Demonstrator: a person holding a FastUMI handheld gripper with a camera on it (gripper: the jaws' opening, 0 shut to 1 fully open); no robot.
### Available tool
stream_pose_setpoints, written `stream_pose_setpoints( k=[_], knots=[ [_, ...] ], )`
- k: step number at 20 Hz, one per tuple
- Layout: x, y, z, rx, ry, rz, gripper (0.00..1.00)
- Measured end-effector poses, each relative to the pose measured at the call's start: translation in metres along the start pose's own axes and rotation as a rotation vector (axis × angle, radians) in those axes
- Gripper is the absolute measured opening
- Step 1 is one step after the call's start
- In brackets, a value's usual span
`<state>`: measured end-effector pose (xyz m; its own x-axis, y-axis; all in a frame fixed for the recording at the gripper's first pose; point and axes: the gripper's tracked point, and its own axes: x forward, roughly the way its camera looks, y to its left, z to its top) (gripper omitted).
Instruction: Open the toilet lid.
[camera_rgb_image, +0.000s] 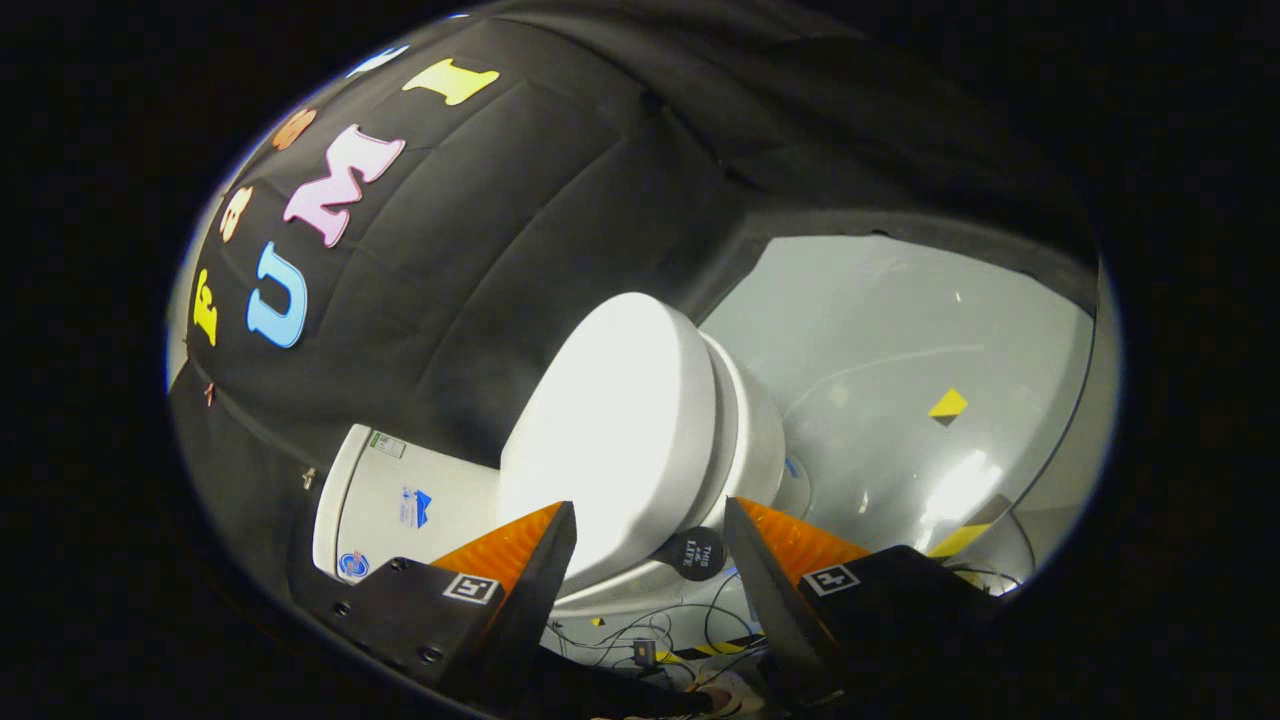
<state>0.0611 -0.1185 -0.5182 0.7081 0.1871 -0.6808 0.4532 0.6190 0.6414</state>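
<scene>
A white toilet stands just ahead of my fingers, seen tilted. Its lid (610, 430) lies down flat on the seat and bowl (755, 445). The white tank (400, 495) sits behind it against the black cloth wall. A round black tab (697, 553) sticks out at the lid's near edge, right between my fingertips. My gripper (650, 525) is open, its orange-and-black fingers (530, 560) spread to either side of the lid's edge, pressing on nothing.
Grey floor (900, 340) stretches beyond the toilet, with a yellow-black marker (947, 405) and yellow-black tape (955, 540). Loose cables (650, 635) lie on the floor below the bowl. Black cloth wall (500, 250) rises behind the tank.
</scene>
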Motion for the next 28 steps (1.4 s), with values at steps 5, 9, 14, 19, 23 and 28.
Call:
stream_pose_setpoints(
  k=[5,9,14,19,23,28],
  knots=[
    [0.018,-0.025,-0.021,0.185,0.051,0.038,0.87],
    [0.032,-0.028,-0.035,0.245,0.093,0.079,0.79],
    [0.049,-0.021,-0.044,0.289,0.125,0.13,0.41],
    [0.054,-0.023,-0.04,0.319,0.109,0.141,0.12],
    [0.054,-0.021,-0.036,0.281,0.111,0.137,0.12],
    [0.047,-0.013,-0.035,0.146,0.132,0.098,0.11]
  ],
)
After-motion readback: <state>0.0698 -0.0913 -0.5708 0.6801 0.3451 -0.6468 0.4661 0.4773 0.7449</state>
